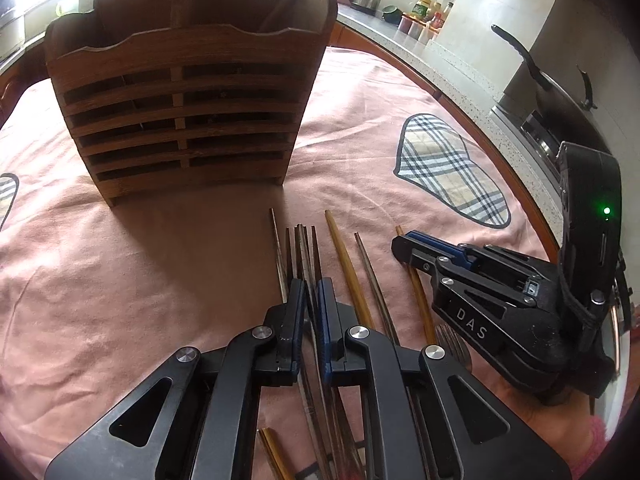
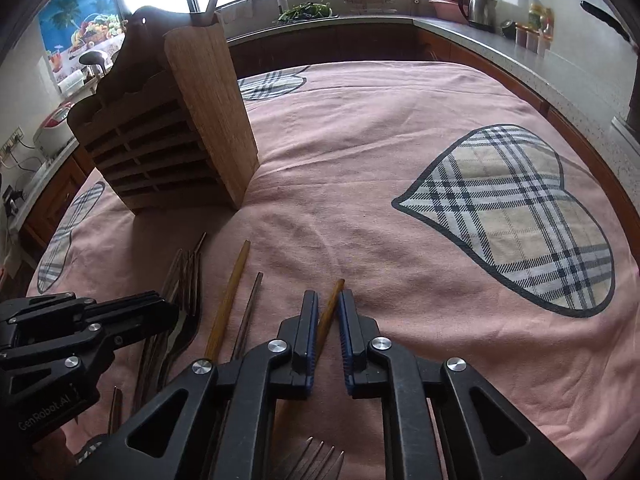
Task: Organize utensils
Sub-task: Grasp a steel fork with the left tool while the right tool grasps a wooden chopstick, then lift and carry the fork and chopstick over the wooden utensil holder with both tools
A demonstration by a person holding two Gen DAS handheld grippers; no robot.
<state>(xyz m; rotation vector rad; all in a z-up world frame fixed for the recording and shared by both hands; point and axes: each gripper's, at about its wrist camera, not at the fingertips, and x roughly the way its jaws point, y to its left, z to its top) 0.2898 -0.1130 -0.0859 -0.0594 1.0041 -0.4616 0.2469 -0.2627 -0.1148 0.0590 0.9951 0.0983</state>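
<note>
Left gripper [image 1: 310,286]: jaws nearly together, pinching a thin dark chopstick [image 1: 305,248] out of the bundle lying in front of the wooden utensil holder [image 1: 180,116].
Right gripper [image 2: 329,304]: jaws narrowed to a slim gap, closed on a light brown chopstick [image 2: 334,300], whose tip sticks out past the pads; it sits to the right of the holder, further from it than the left gripper.
Loose utensils: several dark sticks [image 1: 280,248] fanned just before the holder's front; a tan chopstick [image 1: 346,256] and a thin dark one [image 1: 370,268] lie between the two grippers.
Fork [image 2: 316,458]: only the tines show, at the near edge, furthest from the holder.
Holder: upright on the pink cloth [image 2: 360,168], slatted front, handles poking out of its top.
Hard to make out: how many sticks the left pads really clamp, since the bundle overlaps; the sticks' near ends are hidden under both grippers' bodies.
</note>
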